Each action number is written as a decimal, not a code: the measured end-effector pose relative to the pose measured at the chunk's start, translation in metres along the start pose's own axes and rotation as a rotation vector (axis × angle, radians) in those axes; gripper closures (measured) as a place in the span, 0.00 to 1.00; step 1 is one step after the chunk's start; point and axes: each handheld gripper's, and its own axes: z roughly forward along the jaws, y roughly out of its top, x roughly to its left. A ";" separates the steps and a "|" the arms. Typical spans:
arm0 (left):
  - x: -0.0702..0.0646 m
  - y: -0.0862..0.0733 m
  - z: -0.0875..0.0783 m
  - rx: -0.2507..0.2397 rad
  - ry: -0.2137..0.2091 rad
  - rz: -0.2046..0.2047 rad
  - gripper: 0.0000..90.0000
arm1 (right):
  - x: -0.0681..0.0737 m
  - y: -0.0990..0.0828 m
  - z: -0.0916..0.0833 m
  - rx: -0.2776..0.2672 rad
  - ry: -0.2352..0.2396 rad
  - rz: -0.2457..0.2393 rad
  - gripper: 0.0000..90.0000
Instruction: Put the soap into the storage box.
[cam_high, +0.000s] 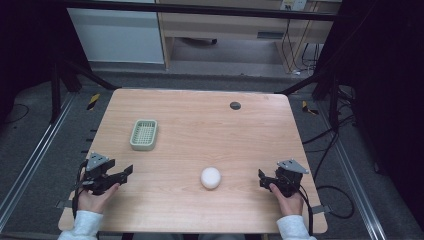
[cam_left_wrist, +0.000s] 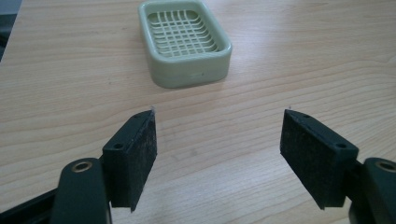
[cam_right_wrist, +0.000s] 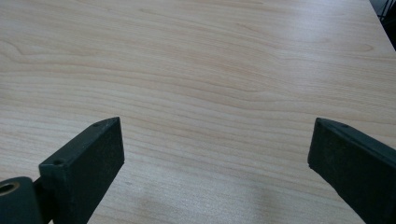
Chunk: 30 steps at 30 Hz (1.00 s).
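The white soap (cam_high: 210, 178) lies on the counter (cam_high: 200, 130) between both grippers, well apart from the green soap dish (cam_high: 144, 134). Both grippers' fingers stand apart, empty. Round and smooth, it could squirt from a pinch.

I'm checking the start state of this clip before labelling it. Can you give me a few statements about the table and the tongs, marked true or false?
1. The white round soap lies on the bare table, apart from the green soap dish. True.
2. The soap dish already holds the soap. False: its grid is empty.
3. The left tongs stand open, holding nothing. True.
4. The right tongs are shut on the soap. False: they are open over bare wood.
5. The soap lies nearer the right tongs than the left. True.
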 end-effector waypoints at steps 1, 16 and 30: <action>0.000 0.000 0.000 0.000 0.000 0.000 0.30 | 0.000 0.000 0.000 0.001 -0.002 -0.001 0.04; -0.033 0.012 0.000 0.010 -0.064 0.056 0.29 | 0.002 0.002 0.000 -0.009 -0.014 -0.009 0.05; -0.071 0.026 0.009 0.023 -0.146 0.142 0.29 | 0.002 0.002 0.000 -0.015 -0.018 -0.008 0.04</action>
